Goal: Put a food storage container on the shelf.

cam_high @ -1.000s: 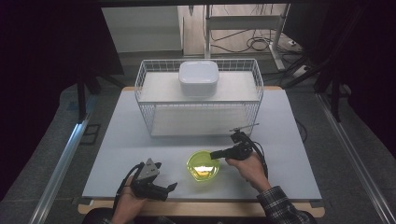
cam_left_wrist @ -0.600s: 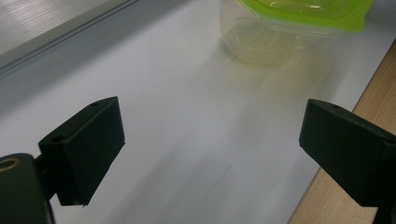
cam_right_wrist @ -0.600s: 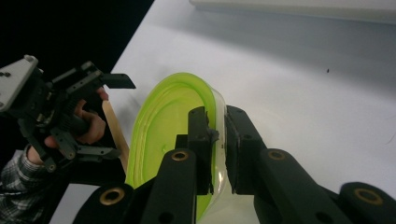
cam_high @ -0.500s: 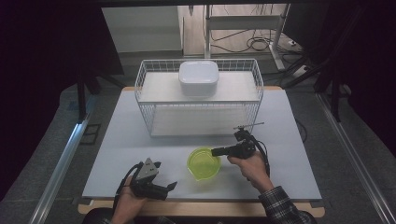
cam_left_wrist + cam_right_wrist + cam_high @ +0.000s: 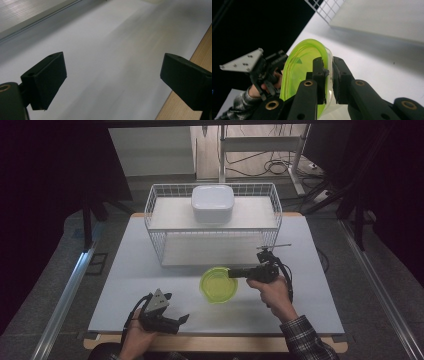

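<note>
Bowl (image 5: 299,67) rim in right claw (image 5: 328,75), apparently unlabelled.

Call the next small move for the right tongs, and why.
Probably lift the green bowl a little higher and carry it toward the wire rack. The right tongs are shut on its rim, one jaw inside and one outside, and the bowl hangs tilted just in front of the rack. The left tongs rest open, apart.
</note>
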Demonstrator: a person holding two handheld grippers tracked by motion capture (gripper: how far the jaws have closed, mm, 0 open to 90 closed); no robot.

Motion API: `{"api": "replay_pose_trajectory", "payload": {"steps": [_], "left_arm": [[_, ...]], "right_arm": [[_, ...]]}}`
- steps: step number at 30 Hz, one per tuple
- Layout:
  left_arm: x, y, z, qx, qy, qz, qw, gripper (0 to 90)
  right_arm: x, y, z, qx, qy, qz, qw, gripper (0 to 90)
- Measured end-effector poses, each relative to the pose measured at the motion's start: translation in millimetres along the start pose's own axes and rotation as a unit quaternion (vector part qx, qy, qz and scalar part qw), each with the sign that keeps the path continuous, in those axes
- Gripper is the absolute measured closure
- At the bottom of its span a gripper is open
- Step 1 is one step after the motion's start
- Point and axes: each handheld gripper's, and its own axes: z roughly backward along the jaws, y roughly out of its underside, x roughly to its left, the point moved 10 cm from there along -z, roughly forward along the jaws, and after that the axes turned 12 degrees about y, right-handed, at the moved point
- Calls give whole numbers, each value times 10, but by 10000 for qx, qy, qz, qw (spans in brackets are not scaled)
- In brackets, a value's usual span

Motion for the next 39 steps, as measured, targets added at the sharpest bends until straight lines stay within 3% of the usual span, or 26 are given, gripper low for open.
{"api": "replay_pose_trajectory", "payload": {"steps": [15,39], "left_arm": [[-3,6,-8,22,10,0,10000,63],[0,11,-17,16,38,33,10000,60]], "right_arm": [[171,-409,295,-467,-70,13,9989,818],[587,-1401,737,-1208,15,106,9926,818]]}}
